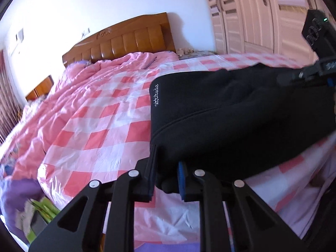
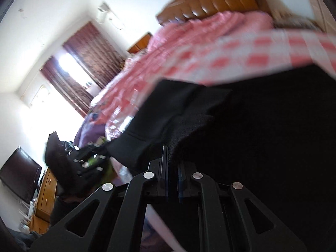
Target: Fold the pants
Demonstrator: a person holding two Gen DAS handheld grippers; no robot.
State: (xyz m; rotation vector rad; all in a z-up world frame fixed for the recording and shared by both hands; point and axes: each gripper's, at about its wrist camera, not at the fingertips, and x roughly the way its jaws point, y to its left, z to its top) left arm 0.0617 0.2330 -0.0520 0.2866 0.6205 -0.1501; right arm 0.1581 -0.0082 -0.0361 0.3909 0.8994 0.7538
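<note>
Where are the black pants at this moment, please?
The black pants lie on the pink checked bedcover, at the right in the left wrist view, held between the left gripper and the right gripper.

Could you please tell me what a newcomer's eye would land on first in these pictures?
The black pants stand out against the pink checked bedspread, pinched at one corner by the left tool. The right tool grips another part of them. Behind, an orange wooden headboard meets the white wall.
</note>
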